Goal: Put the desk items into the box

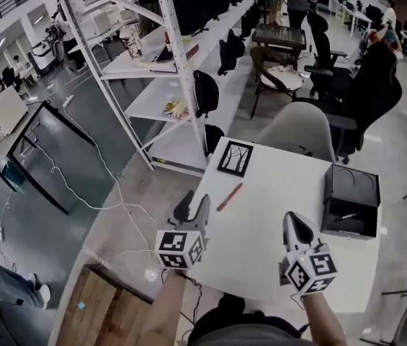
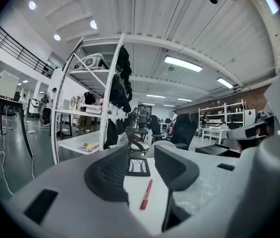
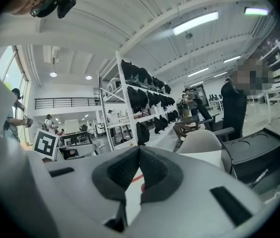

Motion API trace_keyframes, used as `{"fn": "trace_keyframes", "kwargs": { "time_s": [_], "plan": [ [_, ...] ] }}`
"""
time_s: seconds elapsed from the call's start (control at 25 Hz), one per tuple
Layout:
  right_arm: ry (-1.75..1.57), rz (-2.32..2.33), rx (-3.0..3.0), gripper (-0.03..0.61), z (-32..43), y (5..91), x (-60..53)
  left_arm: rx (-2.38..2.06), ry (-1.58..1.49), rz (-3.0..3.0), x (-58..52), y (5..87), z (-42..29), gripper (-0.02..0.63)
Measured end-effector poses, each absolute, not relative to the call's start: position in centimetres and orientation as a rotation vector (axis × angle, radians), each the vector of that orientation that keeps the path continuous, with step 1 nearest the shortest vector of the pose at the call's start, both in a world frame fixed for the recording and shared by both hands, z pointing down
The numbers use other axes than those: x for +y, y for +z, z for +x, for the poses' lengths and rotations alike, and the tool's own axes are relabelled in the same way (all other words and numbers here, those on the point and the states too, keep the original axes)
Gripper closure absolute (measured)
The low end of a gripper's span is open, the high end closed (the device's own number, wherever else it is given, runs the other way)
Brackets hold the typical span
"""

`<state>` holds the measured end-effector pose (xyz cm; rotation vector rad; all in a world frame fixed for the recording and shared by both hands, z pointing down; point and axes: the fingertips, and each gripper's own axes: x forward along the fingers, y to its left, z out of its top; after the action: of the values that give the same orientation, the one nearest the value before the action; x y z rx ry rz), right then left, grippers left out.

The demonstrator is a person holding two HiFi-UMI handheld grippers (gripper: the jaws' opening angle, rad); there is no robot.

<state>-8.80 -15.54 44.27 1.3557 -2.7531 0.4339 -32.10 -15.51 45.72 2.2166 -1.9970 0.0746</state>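
Note:
A red pen (image 1: 230, 197) lies on the white table (image 1: 261, 251), with a black-framed picture (image 1: 234, 158) flat at the far left corner. At the right edge stands an open black box (image 1: 351, 200) with a dark pen (image 1: 347, 217) inside. My left gripper (image 1: 193, 207) hovers at the table's left edge, open and empty; its view shows the red pen (image 2: 146, 195) and the picture (image 2: 139, 166) ahead between the jaws. My right gripper (image 1: 294, 223) is over the near middle, shut on nothing, with the box (image 3: 253, 157) to its right.
A grey shell chair (image 1: 297, 132) is tucked at the table's far side, with black office chairs (image 1: 361, 99) behind it. A white shelving rack (image 1: 167, 71) stands to the far left. A wooden pallet (image 1: 109, 308) and cables (image 1: 109, 200) lie on the floor at left.

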Motion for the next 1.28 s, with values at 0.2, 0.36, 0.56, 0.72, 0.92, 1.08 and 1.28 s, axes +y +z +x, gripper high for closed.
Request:
{"fn": "trace_keyframes", "kwargs": {
  "time_s": [0.2,0.36,0.56,0.72,0.92,1.08,1.28],
  "plan": [
    [0.437,1.434,-2.715,0.575,-9.2,44.2,-16.6,-1.923,0.113,2.28,-18.2,46.1,-32.7,0.46],
    [0.444,1.499,-2.68,0.575,-9.3,44.4,-17.2,-1.843,0.146,2.321,-20.1,47.0,-32.6,0.46],
    [0.453,1.567,-2.635,0.575,-9.0,44.8,-17.5,-1.728,0.222,2.363,-22.2,49.2,-31.3,0.46],
    [0.46,1.605,-2.603,0.575,-8.3,45.0,-17.7,-1.658,0.286,2.369,-23.8,51.3,-30.2,0.46],
    [0.465,1.65,-2.573,0.575,-7.0,45.0,-18.0,-1.586,0.372,2.353,-25.3,53.9,-28.8,0.46],
    [0.47,1.662,-2.57,0.575,-6.4,45.1,-18.1,-1.54,0.428,2.33,-26.2,55.8,-28.0,0.46],
    [0.48,1.665,-2.564,0.575,-5.8,45.4,-18.3,-1.476,0.509,2.305,-26.8,58.0,-27.0,0.46]
  ]
}}
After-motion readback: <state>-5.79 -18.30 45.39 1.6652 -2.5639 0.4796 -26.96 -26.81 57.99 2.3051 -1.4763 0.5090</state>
